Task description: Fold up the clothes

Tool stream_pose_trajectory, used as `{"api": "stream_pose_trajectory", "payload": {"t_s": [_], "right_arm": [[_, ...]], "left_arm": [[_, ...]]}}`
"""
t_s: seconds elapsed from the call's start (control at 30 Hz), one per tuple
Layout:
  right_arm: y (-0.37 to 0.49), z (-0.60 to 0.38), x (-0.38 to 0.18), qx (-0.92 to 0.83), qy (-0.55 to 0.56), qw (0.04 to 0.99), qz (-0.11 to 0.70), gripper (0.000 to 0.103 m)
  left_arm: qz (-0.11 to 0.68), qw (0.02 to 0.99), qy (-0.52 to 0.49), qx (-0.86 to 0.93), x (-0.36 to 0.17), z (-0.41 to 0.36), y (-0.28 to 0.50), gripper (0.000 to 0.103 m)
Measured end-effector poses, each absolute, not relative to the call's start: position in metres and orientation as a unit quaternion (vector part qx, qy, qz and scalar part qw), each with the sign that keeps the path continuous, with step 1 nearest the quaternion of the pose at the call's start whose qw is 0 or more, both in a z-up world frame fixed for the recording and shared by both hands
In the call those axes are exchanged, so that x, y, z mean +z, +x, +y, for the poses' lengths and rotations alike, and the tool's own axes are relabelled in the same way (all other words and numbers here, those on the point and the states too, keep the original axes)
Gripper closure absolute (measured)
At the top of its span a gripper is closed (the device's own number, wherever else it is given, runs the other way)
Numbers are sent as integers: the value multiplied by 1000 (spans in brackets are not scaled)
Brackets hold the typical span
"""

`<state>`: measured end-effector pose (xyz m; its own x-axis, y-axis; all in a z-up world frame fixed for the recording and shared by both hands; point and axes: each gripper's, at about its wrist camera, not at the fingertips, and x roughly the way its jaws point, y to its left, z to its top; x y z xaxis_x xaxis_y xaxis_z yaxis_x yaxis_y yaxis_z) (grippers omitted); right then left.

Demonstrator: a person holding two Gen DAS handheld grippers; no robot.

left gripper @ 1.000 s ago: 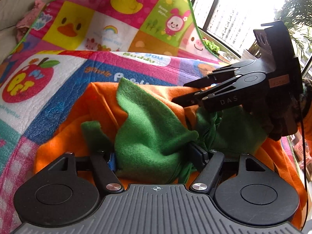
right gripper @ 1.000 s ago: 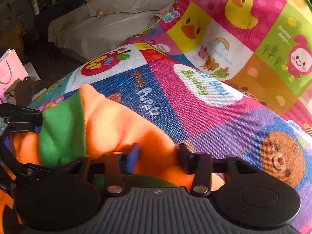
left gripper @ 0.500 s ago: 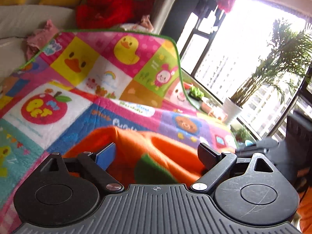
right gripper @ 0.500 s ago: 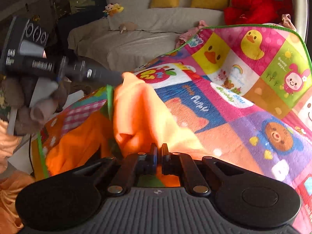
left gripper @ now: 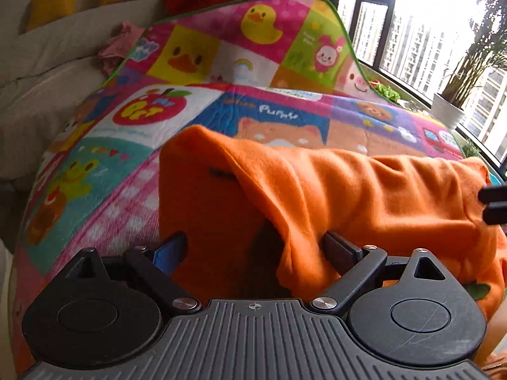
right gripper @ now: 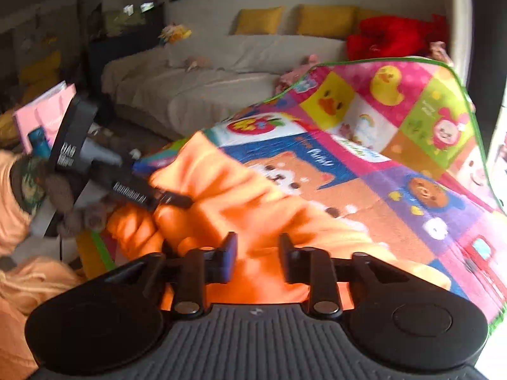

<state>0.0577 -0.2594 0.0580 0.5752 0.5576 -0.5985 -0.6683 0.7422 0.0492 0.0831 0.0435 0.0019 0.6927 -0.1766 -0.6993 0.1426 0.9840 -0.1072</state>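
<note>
An orange fleece garment [left gripper: 332,190] lies bunched on the colourful patchwork mat [left gripper: 190,107]. My left gripper [left gripper: 253,250] is open, its fingers standing wide on either side of a hanging fold of the orange cloth. In the right wrist view the same garment [right gripper: 240,209] lies in front of my right gripper [right gripper: 256,256], which is open with the cloth between its fingers. The left gripper also shows in the right wrist view [right gripper: 177,201], its tips touching the cloth's left edge. The right gripper's tips show at the right edge of the left wrist view [left gripper: 494,204].
The mat [right gripper: 396,158] drapes up over a backrest. A beige sofa [right gripper: 206,72] with yellow cushions and a red plush stands behind. A window with a potted plant [left gripper: 450,101] is on the right. A pink bag [right gripper: 44,110] sits at the left.
The right gripper was shut on the orange cloth half a second ago and has opened. The garment was lifted, turned green side under, and now lies lower with orange facing up.
</note>
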Motion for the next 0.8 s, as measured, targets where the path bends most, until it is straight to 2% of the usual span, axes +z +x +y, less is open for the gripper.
{"api": "stream_pose_trajectory", "payload": {"t_s": [0.03,0.17,0.3,0.4,0.47,0.6,0.7,0.77,0.8], "right_arm": [[62,-270,59,326,-67,891,308,51],[84,-304,40,245,25,901,357,51],[98,-317,8,235,117,874,408,51],[110,-313,-8,245,163,860,416,51],[120,-302,-16,249,154,863,412,54],[140,-284,-20,262,112,875,391,69],[162,-275,-5,259,91,895,351,82],[174,-273,13,259,83,908,318,85],[175,-273,24,263,82,912,303,85]], "left_arm": [[387,917,-27,-90,-2,46,79,8],[390,914,-46,-100,-4,51,74,8],[378,904,-136,-148,12,62,81,10],[386,888,-174,-177,14,57,98,18],[393,883,-181,-179,8,52,113,30],[406,877,-199,-163,-10,52,139,44],[393,884,-198,-158,-1,53,156,57],[377,890,-201,-159,13,53,166,70],[367,893,-203,-163,22,54,169,71]]}}
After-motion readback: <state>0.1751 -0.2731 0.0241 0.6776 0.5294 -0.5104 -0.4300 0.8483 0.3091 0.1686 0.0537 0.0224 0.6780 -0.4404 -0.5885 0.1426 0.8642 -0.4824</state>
